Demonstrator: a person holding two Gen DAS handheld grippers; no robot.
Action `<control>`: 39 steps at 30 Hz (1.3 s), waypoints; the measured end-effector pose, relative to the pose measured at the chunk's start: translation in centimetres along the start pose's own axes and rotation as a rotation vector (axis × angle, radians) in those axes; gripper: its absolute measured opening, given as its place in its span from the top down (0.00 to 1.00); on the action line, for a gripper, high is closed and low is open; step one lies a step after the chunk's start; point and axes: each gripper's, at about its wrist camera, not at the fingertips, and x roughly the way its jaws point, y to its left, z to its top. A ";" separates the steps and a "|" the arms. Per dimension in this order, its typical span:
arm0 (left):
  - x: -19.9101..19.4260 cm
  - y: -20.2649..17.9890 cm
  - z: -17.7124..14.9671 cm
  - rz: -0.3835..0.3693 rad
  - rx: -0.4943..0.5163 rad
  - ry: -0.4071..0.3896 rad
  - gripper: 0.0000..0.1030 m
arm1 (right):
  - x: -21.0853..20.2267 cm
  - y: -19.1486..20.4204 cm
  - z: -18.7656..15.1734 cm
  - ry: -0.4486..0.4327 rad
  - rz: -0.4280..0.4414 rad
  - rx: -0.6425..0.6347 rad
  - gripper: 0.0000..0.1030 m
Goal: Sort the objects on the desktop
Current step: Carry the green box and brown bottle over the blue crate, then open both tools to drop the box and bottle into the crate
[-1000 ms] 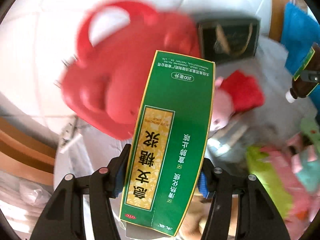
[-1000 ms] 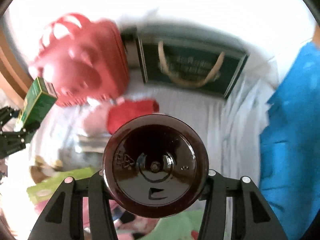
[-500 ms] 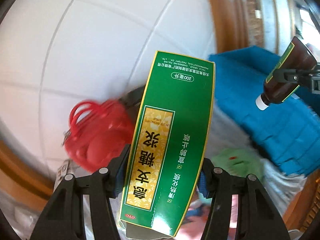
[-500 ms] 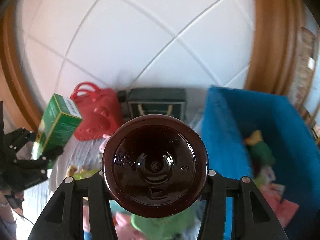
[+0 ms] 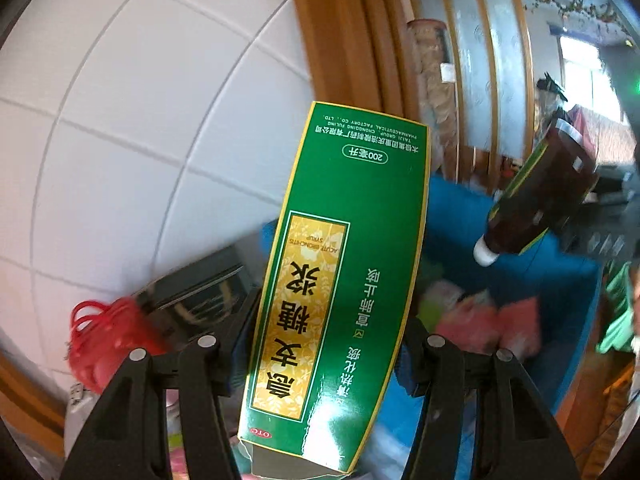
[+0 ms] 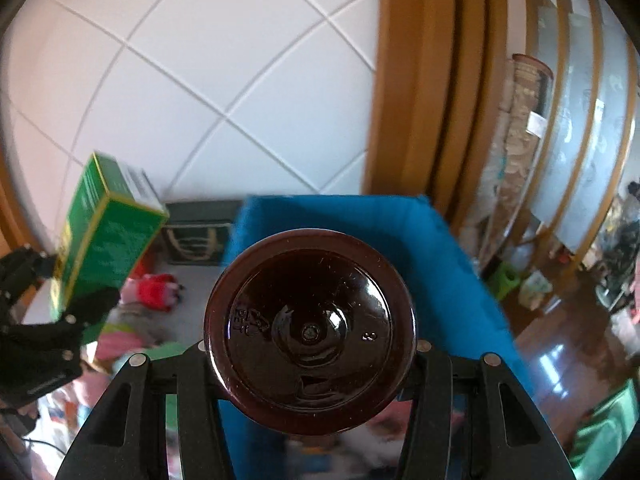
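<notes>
Blue bin point(image 5: 460, 216) contents are too blurred to identify.

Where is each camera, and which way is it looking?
Left wrist: sits on the left gripper, looks forward past its fingers and the green box it clamps, toward the blue bin and tiled wall.
Right wrist: sits on the right gripper, looks along its fingers at the brown bottle base, bin beyond.
Shared: each view shows the other gripper's load, the box and bottle, plus bin and wall.
</notes>
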 end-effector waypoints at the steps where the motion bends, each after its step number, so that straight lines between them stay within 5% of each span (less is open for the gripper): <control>1: 1.1 -2.0 1.0 -0.007 -0.013 0.008 0.46 | 1.0 -2.1 0.0 0.018 -0.006 -0.010 0.51; 6: 7.0 -8.2 3.4 -0.065 -0.073 0.102 0.46 | 5.1 -9.2 -1.4 0.142 -0.011 -0.060 0.51; 13: 14.8 -14.4 2.7 -0.034 -0.086 0.296 0.46 | 12.2 -15.8 -4.0 0.295 0.011 -0.100 0.51; 19: 18.5 -16.4 1.2 -0.019 -0.079 0.406 0.45 | 16.0 -17.2 -6.8 0.402 0.043 -0.153 0.51; 32: 20.8 -16.1 -1.2 0.048 -0.074 0.503 0.46 | 19.7 -16.8 -8.2 0.511 0.094 -0.200 0.50; 34: 20.8 -15.8 -1.6 0.061 -0.077 0.520 0.46 | 20.0 -16.7 -8.3 0.520 0.093 -0.209 0.46; 36: 20.6 -15.5 -2.0 0.060 -0.086 0.532 0.45 | 19.8 -16.8 -8.1 0.511 0.089 -0.204 0.24; 39: 20.0 -15.5 -2.4 0.064 -0.090 0.532 0.38 | 19.2 -16.8 -7.9 0.493 0.099 -0.202 0.10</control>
